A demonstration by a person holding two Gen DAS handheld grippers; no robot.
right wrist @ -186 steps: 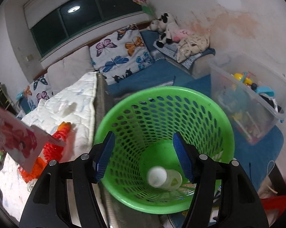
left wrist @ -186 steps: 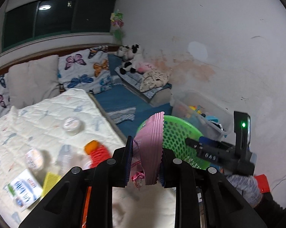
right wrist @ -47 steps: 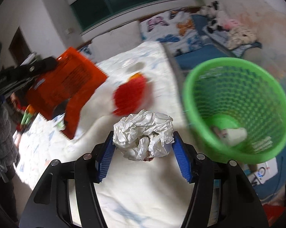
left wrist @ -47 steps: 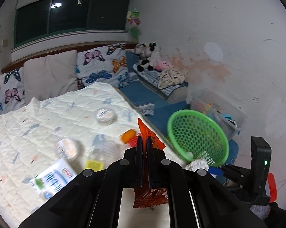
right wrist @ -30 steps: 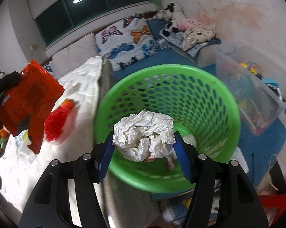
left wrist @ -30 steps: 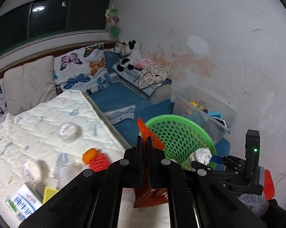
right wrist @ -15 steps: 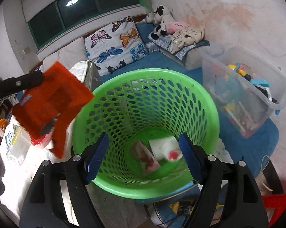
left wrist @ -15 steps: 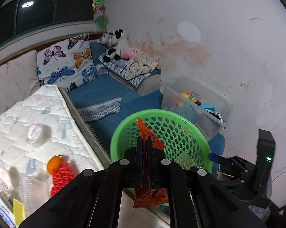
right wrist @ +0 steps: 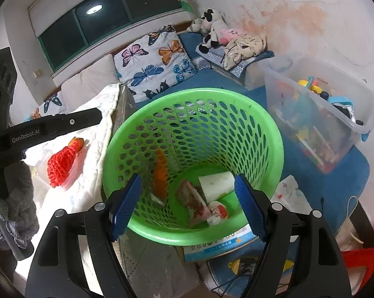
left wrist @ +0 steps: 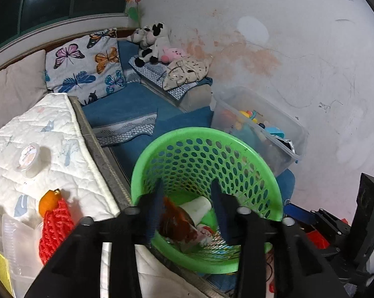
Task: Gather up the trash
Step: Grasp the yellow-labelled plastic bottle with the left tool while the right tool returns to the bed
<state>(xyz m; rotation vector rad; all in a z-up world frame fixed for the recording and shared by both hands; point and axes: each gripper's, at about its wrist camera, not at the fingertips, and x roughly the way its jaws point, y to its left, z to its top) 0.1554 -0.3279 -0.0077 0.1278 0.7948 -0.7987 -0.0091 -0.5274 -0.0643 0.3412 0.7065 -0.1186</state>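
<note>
Inside the green basket, an orange wrapper hung blurred against the perforated wall, clear of both tools and just ahead of the right gripper's left finger. On the basket floor lay a white cup on its side, a pinkish packet and a crumpled red-and-white scrap — all between and beyond the right gripper, whose blue-padded jaws stood wide apart and held nothing. The left gripper was likewise spread open and empty over the near rim of the basket, with the wrapper seen between its fingers, below them.

The left wrist view alone showed a round lidded tub on the white quilt, and the right tool's body with a green light at lower right. The right wrist view alone showed the left tool's black arm reaching in from the left edge, and a printed box under the basket. Both views took in the red mesh bag on the quilt, the butterfly pillow, the plush toys and a clear bin of toys by the stained wall.
</note>
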